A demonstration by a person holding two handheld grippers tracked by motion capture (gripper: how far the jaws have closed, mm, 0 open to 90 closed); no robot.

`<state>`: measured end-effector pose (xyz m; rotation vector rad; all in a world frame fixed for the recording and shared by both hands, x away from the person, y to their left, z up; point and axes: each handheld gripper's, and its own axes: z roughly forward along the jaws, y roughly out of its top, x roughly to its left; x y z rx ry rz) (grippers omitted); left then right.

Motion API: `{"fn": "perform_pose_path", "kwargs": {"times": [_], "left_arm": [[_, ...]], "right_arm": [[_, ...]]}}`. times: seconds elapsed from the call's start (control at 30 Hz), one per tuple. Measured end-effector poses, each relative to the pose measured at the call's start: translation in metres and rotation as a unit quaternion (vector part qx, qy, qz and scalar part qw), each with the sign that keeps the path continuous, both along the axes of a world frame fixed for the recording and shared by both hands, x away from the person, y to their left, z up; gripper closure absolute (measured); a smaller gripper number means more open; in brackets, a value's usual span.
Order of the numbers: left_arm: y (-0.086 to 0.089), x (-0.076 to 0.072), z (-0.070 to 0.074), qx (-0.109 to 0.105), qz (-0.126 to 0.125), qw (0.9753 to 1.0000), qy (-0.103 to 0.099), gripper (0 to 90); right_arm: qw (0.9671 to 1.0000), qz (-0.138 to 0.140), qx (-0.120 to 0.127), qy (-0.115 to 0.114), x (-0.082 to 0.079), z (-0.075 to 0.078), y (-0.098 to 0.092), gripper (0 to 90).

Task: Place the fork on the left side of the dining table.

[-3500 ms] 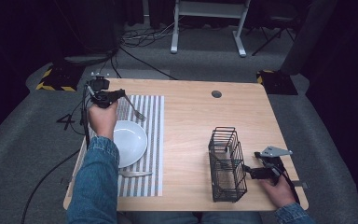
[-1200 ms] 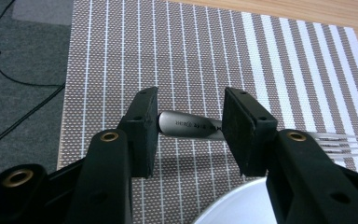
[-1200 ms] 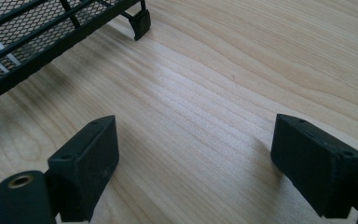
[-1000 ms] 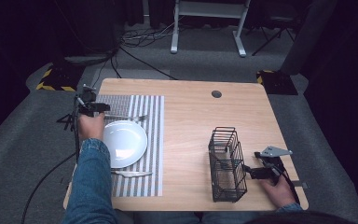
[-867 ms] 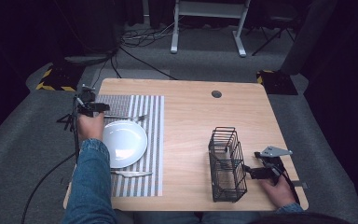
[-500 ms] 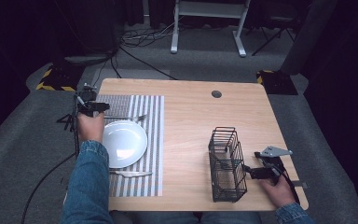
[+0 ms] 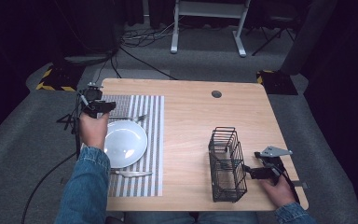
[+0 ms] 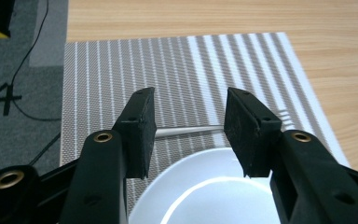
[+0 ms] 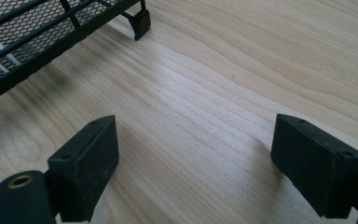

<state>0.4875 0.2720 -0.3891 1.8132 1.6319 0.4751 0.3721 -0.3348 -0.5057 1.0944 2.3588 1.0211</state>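
The wooden tabletop (image 7: 191, 135) stands on grey carpet (image 7: 23, 140) in a dark room. The left tongs (image 8: 189, 125) are half open over a fork (image 8: 189, 131) on the striped mat (image 7: 154, 140). The right tongs (image 9: 193, 163) are wide open beside the basket (image 7: 226, 163).

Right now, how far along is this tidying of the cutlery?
Barely begun, it seems. The black wire basket looks to hold nothing yet. In hand: the open left gripper straddles the silver fork beyond the white round plate. Left: the silver knife on the striped placemat. The open right gripper rests beside the basket.
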Motion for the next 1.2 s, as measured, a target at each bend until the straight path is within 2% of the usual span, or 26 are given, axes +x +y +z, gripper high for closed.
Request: {"fn": "perform_pose_path", "kwargs": {"times": [0.1,0.13,0.23,0.33,0.37,0.4,0.53,0.57,0.6,0.67,0.8,0.9,1.03,1.1,1.13,1.2], "left_arm": [[-0.009,-0.012,0.011,0.008,-0.017,0.9997,-0.015,53.5],[-0.009,-0.012,0.011,0.008,-0.017,0.9997,-0.015,53.4],[-0.016,-0.027,0.024,0.002,-0.037,0.9988,-0.031,53.2],[-0.020,-0.034,0.029,0.003,-0.043,0.9984,-0.037,52.6],[-0.027,-0.043,0.034,0.007,-0.052,0.9975,-0.048,52.6],[-0.027,-0.043,0.034,0.007,-0.052,0.9975,-0.048,52.5],[-0.045,-0.065,0.042,0.018,-0.080,0.9947,-0.062,51.8],[-0.045,-0.065,0.042,0.018,-0.080,0.9947,-0.062,51.6],[-0.050,-0.073,0.045,0.010,-0.090,0.9940,-0.061,51.1],[-0.054,-0.080,0.046,0.003,-0.099,0.9933,-0.060,50.6],[-0.058,-0.095,0.049,-0.032,-0.114,0.9913,-0.059,49.4],[-0.063,-0.103,0.048,-0.038,-0.121,0.9901,-0.059,48.8],[-0.070,-0.116,0.048,-0.043,-0.139,0.9870,-0.068,47.7],[-0.076,-0.122,0.046,-0.047,-0.154,0.9845,-0.071,47.0],[-0.076,-0.122,0.046,-0.047,-0.154,0.9845,-0.071,47.1],[-0.082,-0.128,0.045,-0.075,-0.173,0.9795,-0.071,47.1]], "right_arm": [[1.0000,0.000,0.000,0.000,0.000,0.000,0.000,15.3],[1.0000,0.000,0.000,0.000,0.000,0.000,0.000,15.3],[1.0000,0.000,0.000,0.000,0.000,0.000,0.000,15.3],[1.0000,0.000,0.000,0.000,0.000,0.000,0.000,15.3],[1.0000,0.001,0.000,0.000,0.000,0.000,0.000,15.3],[1.0000,0.001,0.000,0.000,0.000,0.000,0.000,15.3],[1.0000,0.001,0.000,0.000,0.000,0.000,0.000,15.3],[1.0000,0.001,0.000,0.000,0.000,0.000,0.000,15.3],[1.0000,0.001,-0.001,0.000,0.000,0.000,0.000,15.3],[1.0000,0.000,0.000,0.000,0.001,0.000,0.000,15.3],[1.0000,0.000,0.000,0.000,0.001,0.000,0.000,15.3],[1.0000,0.000,0.000,0.000,0.001,0.000,0.000,15.3],[1.0000,0.000,0.000,0.000,0.001,0.000,0.000,15.3],[1.0000,0.000,0.000,0.000,0.001,0.000,0.000,15.3],[1.0000,0.000,0.000,0.000,0.001,0.000,0.000,15.3],[1.0000,0.000,0.000,0.000,0.001,0.000,0.000,15.3]]}}
